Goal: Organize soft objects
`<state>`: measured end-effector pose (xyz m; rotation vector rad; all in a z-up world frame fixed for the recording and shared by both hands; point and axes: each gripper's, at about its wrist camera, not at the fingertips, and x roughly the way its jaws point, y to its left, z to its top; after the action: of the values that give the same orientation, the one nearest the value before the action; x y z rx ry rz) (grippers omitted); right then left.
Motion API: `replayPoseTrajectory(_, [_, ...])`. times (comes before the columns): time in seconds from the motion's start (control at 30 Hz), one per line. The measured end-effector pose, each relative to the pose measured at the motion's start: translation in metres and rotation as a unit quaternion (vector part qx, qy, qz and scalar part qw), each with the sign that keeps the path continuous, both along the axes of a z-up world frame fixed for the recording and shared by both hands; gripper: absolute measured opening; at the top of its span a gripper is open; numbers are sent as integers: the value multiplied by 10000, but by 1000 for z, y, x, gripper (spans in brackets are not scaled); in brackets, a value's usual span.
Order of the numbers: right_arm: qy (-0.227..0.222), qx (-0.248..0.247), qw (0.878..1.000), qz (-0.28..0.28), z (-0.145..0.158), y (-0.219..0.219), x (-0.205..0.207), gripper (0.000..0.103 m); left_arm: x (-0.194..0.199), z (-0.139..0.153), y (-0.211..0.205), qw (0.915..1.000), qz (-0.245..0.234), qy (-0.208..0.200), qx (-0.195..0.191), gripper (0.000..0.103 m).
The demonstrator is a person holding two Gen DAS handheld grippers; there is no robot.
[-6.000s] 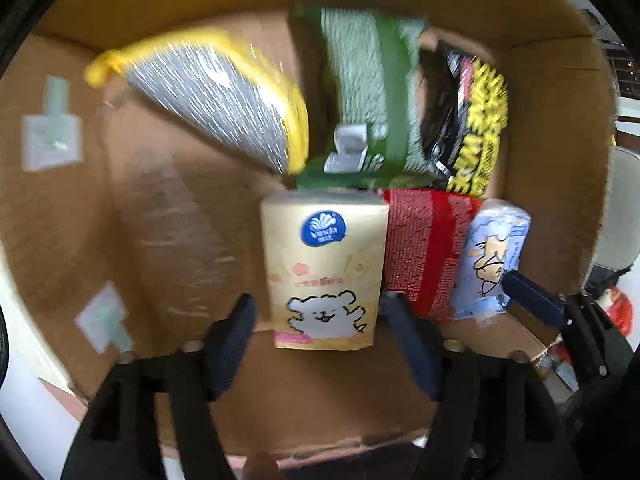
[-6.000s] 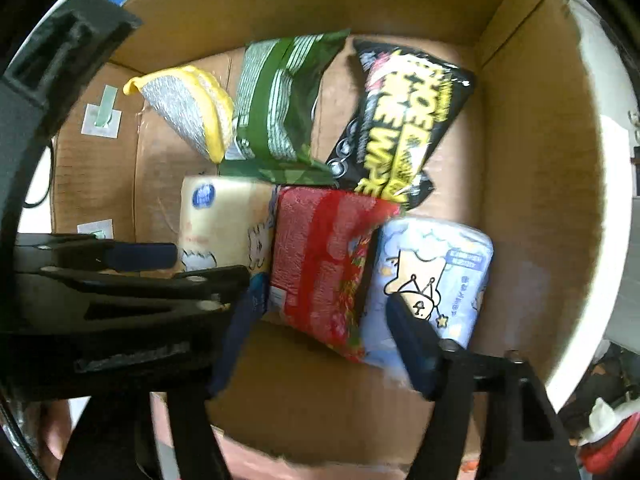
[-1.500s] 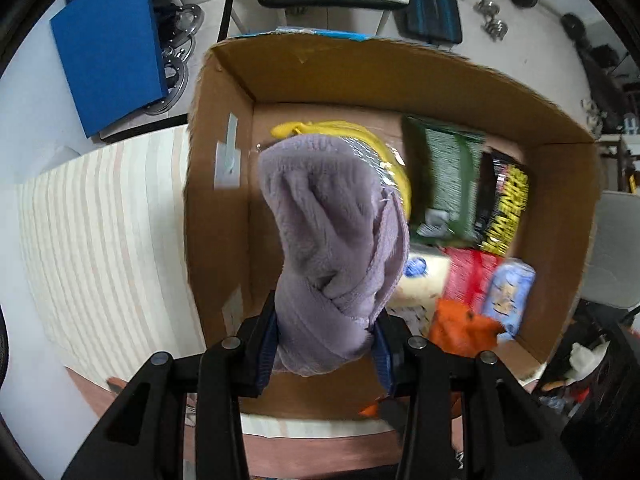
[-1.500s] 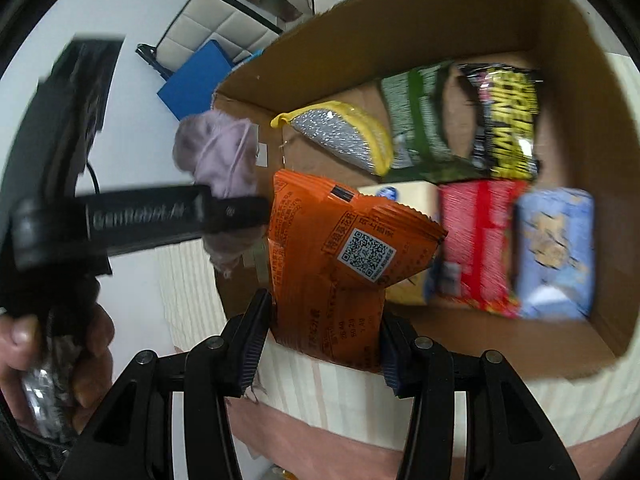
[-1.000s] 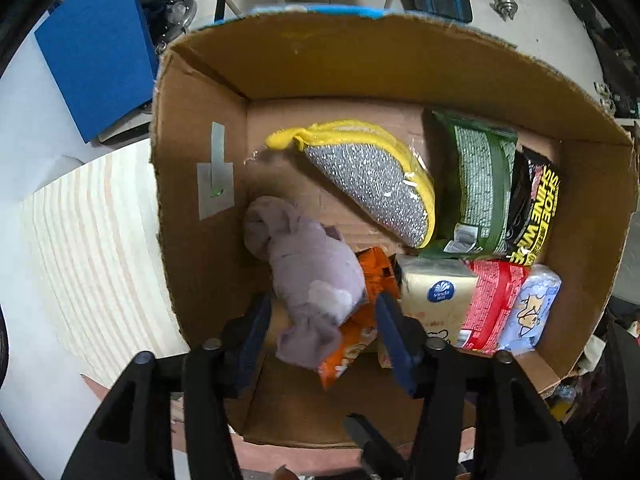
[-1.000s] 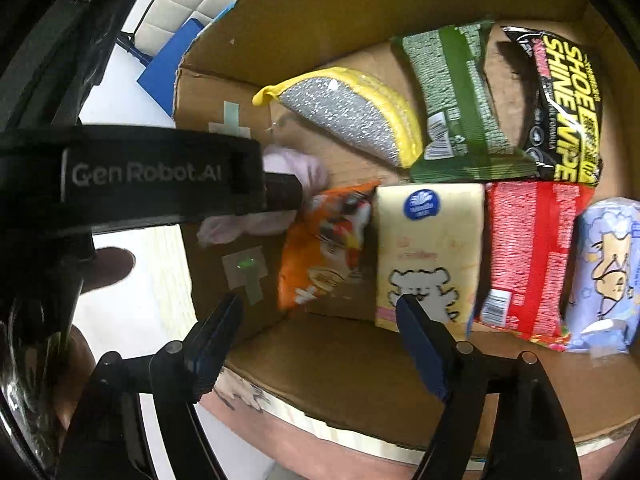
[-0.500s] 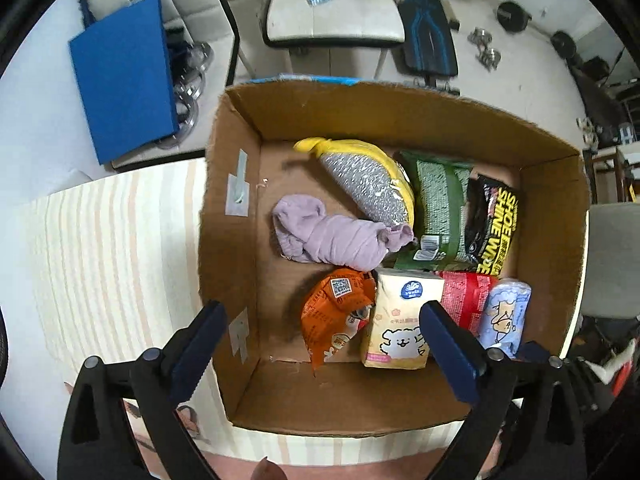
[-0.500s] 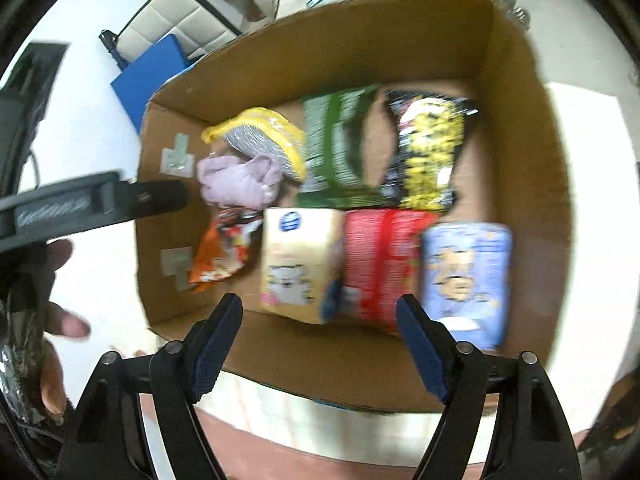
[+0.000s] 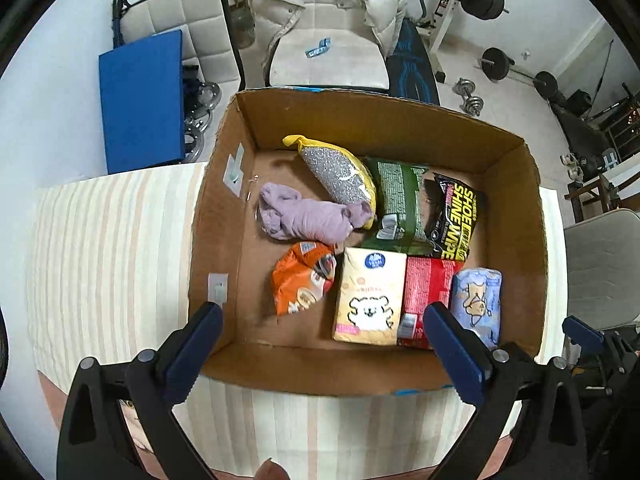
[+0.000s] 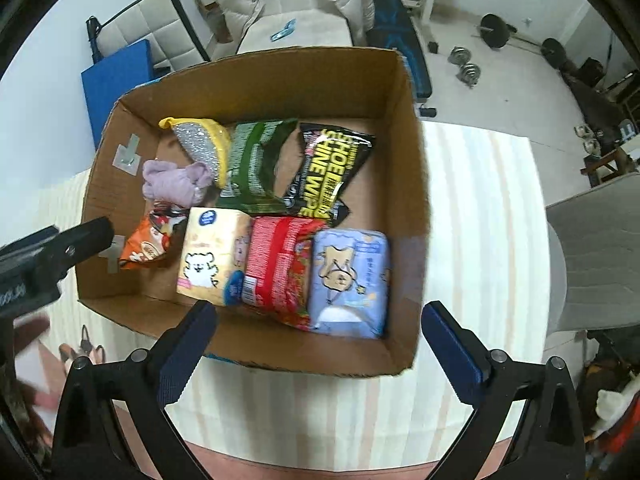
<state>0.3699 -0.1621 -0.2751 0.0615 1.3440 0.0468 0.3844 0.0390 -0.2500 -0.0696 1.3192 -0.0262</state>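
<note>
An open cardboard box (image 9: 516, 240) (image 10: 404, 184) stands on a striped tablecloth. Inside lie a purple cloth (image 9: 308, 216) (image 10: 176, 184), an orange snack bag (image 9: 300, 280) (image 10: 148, 244), a yellow-edged silver sponge (image 9: 336, 172), a green pack (image 9: 400, 200), a black shoe-wipe pack (image 9: 456, 220) (image 10: 328, 168), a cream tissue pack (image 9: 368, 296) (image 10: 208, 256), a red pack (image 9: 424, 292) and a light blue tissue pack (image 9: 476, 300) (image 10: 348, 280). My left gripper (image 9: 320, 352) is open and empty above the box's near edge. My right gripper (image 10: 316, 344) is open and empty, above the near right of the box.
The striped tablecloth (image 9: 112, 264) (image 10: 480, 240) extends left and right of the box. Behind stand a chair with a white jacket (image 9: 328, 20), a blue board (image 9: 140, 100) and gym weights (image 9: 496, 60). A grey chair (image 10: 600, 256) is at the right.
Both grippers let go of their loads, the purple cloth and the orange bag, into the box. Both have since pulled up and back, so the whole box shows.
</note>
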Motion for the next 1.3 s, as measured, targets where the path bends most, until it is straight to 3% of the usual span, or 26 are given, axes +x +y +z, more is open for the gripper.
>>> replayPoseTrajectory(0.57, [-448,-233,9987,-93,37,-12,-29,103,-41,24,-9,9989,5,-365,309,103])
replayPoseTrajectory(0.8, [-828,-206,9964,-6,80,-15,-60,103,-82,80,-16,9951,-25,-926,359,103])
replayPoseTrajectory(0.97, [-1128,-77,9936,56,123,-21,-104,103,-127,126,-18,9904,18,-1346,322,103])
replayPoseTrajectory(1.3, [-1559,84,9876,133,201,-31,-197,103,-197,180,-24,9868,-75,-1611,147,103])
